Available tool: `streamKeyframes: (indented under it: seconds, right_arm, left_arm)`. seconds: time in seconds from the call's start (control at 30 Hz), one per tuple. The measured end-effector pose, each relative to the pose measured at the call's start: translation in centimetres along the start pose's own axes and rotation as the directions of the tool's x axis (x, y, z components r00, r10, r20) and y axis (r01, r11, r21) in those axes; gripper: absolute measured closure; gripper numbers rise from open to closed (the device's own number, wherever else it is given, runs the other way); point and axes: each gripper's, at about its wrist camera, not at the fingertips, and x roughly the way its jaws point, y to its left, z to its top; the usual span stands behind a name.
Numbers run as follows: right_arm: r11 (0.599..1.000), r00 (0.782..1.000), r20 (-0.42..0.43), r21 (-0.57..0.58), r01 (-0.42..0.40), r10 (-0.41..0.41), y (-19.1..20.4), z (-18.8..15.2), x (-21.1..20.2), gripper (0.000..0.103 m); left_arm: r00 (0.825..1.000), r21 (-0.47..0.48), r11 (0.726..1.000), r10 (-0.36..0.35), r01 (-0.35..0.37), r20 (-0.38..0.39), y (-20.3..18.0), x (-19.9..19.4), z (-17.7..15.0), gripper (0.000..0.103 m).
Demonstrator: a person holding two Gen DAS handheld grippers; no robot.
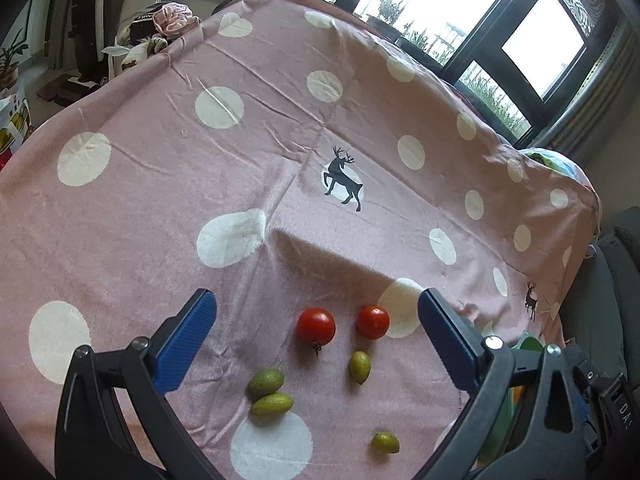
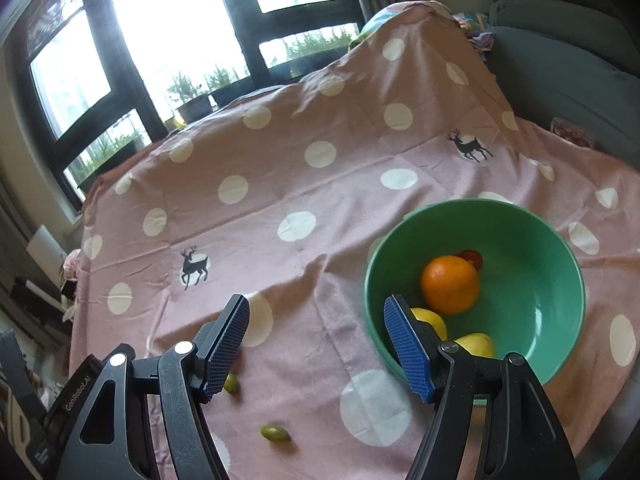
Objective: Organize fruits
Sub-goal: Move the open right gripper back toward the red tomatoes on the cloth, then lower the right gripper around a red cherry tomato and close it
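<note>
In the left wrist view two red tomatoes (image 1: 316, 326) (image 1: 373, 322) and several small green fruits (image 1: 265, 383) (image 1: 359, 366) (image 1: 385, 442) lie on the pink dotted cloth. My left gripper (image 1: 316, 334) is open and empty above them. In the right wrist view a green bowl (image 2: 560, 264) holds an orange (image 2: 450, 285), a small tomato (image 2: 472, 258) and yellow fruits (image 2: 478, 345). My right gripper (image 2: 316, 344) is open and empty, just left of the bowl. A green fruit (image 2: 275, 433) lies below it; another (image 2: 231, 383) is partly hidden by the left finger.
The pink cloth (image 1: 160, 184) covers the whole table and rises over a hump at the far right (image 2: 408, 40). Windows stand behind. A grey sofa (image 2: 568, 60) is at the right. Clutter sits beyond the table's far left edge (image 1: 160, 28).
</note>
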Motion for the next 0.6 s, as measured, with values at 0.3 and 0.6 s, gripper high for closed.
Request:
streamKeyframes:
  seconds: [0.3, 0.6]
  right_arm:
    - [0.981, 0.964, -0.212, -0.078, -0.18, 0.16, 5.5, 1.5, 7.9, 0.033]
    - [0.974, 0.895, -0.412, -0.071, -0.216, 0.169, 7.1, -2.7, 14.6, 0.063]
  left_arm:
    - [0.989, 0.105, 0.988, 0.12, -0.111, -0.084, -0.3, 4.3, -0.6, 0.029]
    - [0.982, 0.157, 0.984, 0.108, -0.083, -0.157, -1.0, 5.8, -2.0, 0.048]
